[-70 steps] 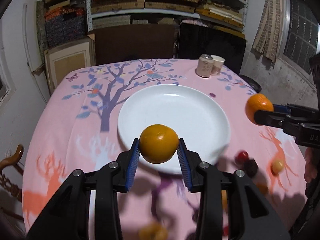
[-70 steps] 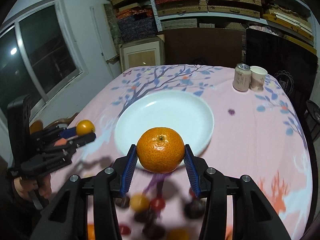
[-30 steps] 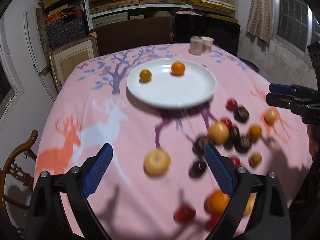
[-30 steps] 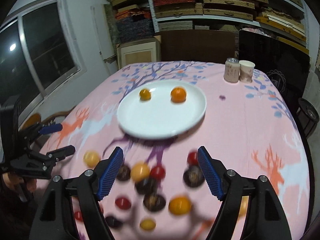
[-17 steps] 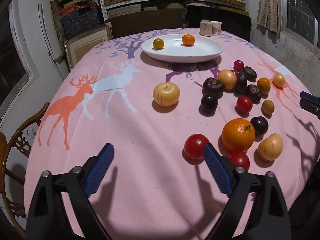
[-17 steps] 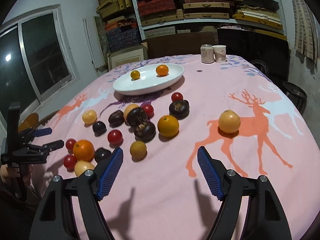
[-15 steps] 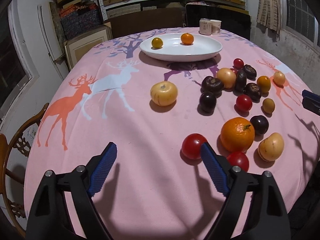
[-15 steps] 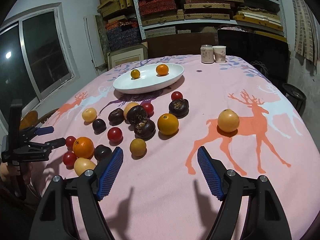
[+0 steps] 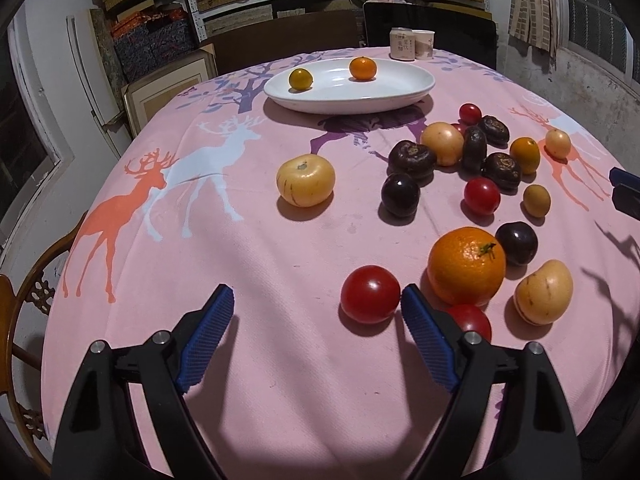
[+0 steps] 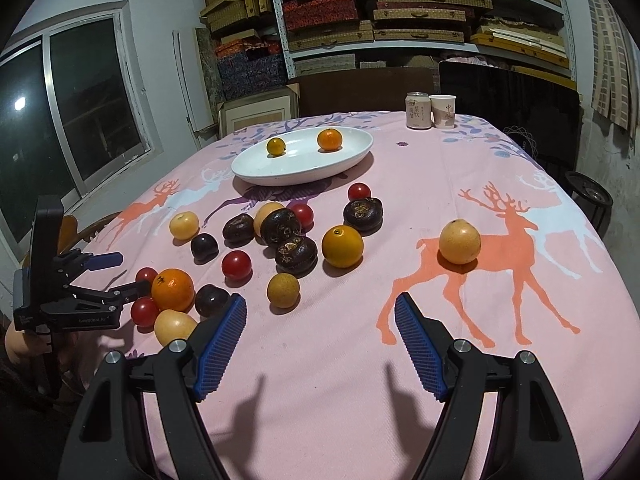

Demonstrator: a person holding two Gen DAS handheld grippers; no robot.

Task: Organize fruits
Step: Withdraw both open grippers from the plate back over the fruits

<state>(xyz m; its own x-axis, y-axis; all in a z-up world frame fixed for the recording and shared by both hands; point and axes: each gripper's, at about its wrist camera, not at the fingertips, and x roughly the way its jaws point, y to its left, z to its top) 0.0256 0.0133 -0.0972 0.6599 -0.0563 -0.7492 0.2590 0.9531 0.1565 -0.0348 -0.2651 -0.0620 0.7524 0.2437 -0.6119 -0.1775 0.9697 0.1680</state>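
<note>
Both your grippers hover spread wide over the fruit-strewn worktop (image 9: 260, 248).

Left wrist view: your left gripper (image 9: 316, 314) holds nothing; a red tomato (image 9: 370, 294) touches its right finger, which half hides another tomato (image 9: 472, 318).
Right wrist view: your right gripper (image 10: 320, 320) is empty, a small yellow fruit (image 10: 283, 290) just ahead-left, the white plate (image 10: 280, 174) far beyond.

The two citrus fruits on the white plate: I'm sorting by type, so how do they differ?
The orange mandarin is larger and deeper orange; the small yellow-orange citrus is smaller and yellower. The mandarin sits farther right on the white oval plate, the small one to its left, apart. Both are round and rest loose in the plate.
</note>
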